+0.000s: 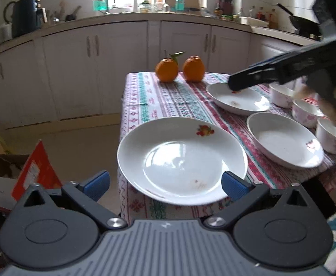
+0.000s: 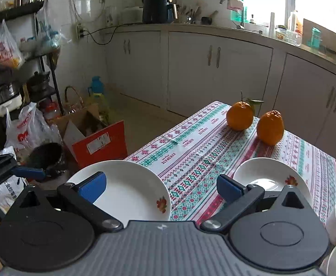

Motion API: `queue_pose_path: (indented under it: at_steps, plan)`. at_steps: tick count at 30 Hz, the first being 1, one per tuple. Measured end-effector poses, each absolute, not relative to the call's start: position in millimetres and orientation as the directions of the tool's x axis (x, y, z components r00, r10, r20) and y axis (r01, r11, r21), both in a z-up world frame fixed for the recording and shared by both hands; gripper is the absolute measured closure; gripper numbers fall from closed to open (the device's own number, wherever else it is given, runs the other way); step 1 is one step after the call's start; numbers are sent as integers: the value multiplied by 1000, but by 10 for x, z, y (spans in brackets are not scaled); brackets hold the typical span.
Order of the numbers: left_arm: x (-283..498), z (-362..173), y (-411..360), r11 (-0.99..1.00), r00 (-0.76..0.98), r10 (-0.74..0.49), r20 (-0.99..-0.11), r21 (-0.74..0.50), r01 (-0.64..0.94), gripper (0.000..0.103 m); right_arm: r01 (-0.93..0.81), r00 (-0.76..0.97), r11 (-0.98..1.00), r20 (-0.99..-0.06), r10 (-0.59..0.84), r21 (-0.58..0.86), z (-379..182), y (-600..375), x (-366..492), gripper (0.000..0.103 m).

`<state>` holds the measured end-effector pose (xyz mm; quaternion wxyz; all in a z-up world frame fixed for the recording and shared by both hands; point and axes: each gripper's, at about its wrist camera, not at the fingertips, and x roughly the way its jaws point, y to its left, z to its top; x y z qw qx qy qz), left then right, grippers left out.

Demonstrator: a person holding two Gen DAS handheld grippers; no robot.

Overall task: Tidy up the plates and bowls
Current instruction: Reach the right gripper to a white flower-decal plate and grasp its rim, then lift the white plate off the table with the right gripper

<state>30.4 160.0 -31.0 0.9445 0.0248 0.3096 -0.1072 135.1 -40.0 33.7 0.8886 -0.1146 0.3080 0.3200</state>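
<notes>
Three white plates lie on a patterned tablecloth. The near plate (image 1: 181,158) overhangs the table's front left corner; my left gripper (image 1: 165,184) is open, its blue pads on either side of the plate's near rim. A second plate (image 1: 283,140) lies to its right and a far plate (image 1: 237,99) behind. My right gripper (image 1: 234,85) hovers over the far plate's rim. In the right wrist view my right gripper (image 2: 161,188) is open and empty between the near plate (image 2: 131,191) and the far plate (image 2: 267,174). Three small white bowls (image 1: 306,112) stand at the right.
Two oranges (image 1: 179,69) sit at the table's far edge. A red cardboard box (image 2: 98,142), bags and a metal rack (image 2: 18,69) stand on the floor to the left of the table. Kitchen cabinets (image 1: 121,64) run along the back.
</notes>
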Motion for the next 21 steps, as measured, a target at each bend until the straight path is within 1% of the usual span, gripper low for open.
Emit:
queue_pose_path:
  at_steps: [4,9,12,16,21]
  plan:
    - [269,-365,1618,956,766,-231,-600,5,292,1,-635,588,773,-659,470,-15,192,-356,1529,0]
    - [334,-493,1670,936,705,-300,-643,-56,348,1,-655,532,755,-718,449,-14,-35,-269,1686,0]
    - [393,-557,1687,935,689,-303,-659,-66,348,1,-666,480,746,-754,449,20,-156,-225,1757,0]
    - [460,-610,1680,931,686,-287,-669,-28,363,1,-681,417,731,-796,440,48,-274,-170,1873,0]
    - [511,-636,1662,913,670,-325,-668,-35,408,1,-690,299,706,-825,479,160,-377,-159,2045,0]
